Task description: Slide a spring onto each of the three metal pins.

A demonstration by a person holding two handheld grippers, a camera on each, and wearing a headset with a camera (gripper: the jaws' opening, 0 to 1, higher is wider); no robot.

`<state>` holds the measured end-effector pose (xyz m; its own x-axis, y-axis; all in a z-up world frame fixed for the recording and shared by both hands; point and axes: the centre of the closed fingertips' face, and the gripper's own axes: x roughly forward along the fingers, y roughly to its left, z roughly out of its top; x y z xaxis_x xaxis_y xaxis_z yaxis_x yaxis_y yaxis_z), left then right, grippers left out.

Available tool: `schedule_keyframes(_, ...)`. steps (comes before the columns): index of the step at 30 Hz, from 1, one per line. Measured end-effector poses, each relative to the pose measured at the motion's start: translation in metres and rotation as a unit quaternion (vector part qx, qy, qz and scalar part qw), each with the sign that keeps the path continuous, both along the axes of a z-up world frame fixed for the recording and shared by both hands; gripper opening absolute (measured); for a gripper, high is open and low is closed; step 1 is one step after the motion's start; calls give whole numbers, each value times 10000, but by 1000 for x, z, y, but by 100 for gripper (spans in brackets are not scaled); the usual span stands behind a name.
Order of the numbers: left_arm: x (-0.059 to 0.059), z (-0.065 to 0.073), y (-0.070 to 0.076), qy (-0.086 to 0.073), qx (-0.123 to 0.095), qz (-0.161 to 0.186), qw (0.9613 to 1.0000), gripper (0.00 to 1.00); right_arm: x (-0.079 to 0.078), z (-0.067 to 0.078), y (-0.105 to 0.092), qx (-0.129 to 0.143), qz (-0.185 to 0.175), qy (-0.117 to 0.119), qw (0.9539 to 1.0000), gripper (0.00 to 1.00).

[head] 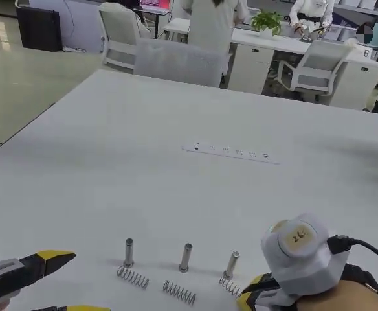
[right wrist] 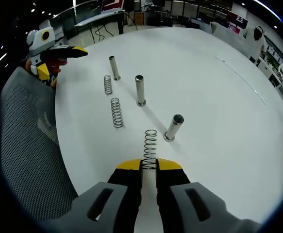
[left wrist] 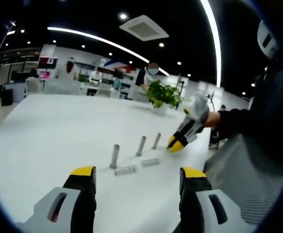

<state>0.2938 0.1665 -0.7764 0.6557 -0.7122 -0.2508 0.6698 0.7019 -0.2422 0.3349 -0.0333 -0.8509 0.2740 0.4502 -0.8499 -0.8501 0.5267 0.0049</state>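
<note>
Three metal pins stand upright in a row on the white table: left pin (head: 129,251), middle pin (head: 186,256), right pin (head: 232,264). A spring lies in front of each: left spring (head: 132,276), middle spring (head: 178,292), right spring (head: 228,285). My right gripper (right wrist: 149,166) is shut on the near end of the right spring (right wrist: 150,143), which still lies on the table beside its pin (right wrist: 173,127). My left gripper (left wrist: 137,174) hovers open and holds nothing, short of the left pin (left wrist: 115,156) and left spring (left wrist: 126,170). In the head view the left gripper (head: 69,283) sits bottom left, the right gripper (head: 244,296) bottom right.
A flush power strip (head: 231,152) lies mid-table, beyond the pins. A grey mesh chair (right wrist: 30,160) sits at the table's near edge. Office chairs (head: 315,65), desks and people stand beyond the far edge. The table (head: 111,162) is bare around the pins.
</note>
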Motion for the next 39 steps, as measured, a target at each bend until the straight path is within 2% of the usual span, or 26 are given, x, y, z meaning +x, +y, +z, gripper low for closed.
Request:
schedule_keyframes(6, -4, 3, -2, 32, 108, -260, 9996, 62, -8, 8, 9, 176, 138, 16, 9997, 7)
schedule_keyframes(12, -6, 4, -14, 22, 308, -657, 9974, 55, -14, 14, 18, 271, 314, 8, 9991, 7)
schedule_keyframes(18, -1, 7, -22, -33, 407, -897, 9951, 53, -17, 23, 30, 365, 503, -36, 9981, 7)
schedule_keyframes(32, 6, 16, -44, -201, 672, -1486, 9864, 47, -26, 36, 54, 433, 1102, -211, 9927, 7)
schedule_keyframes(39, 6, 15, -59, -234, 797, -1832, 9796, 40, -29, 46, 65, 437, 1403, -320, 9886, 7)
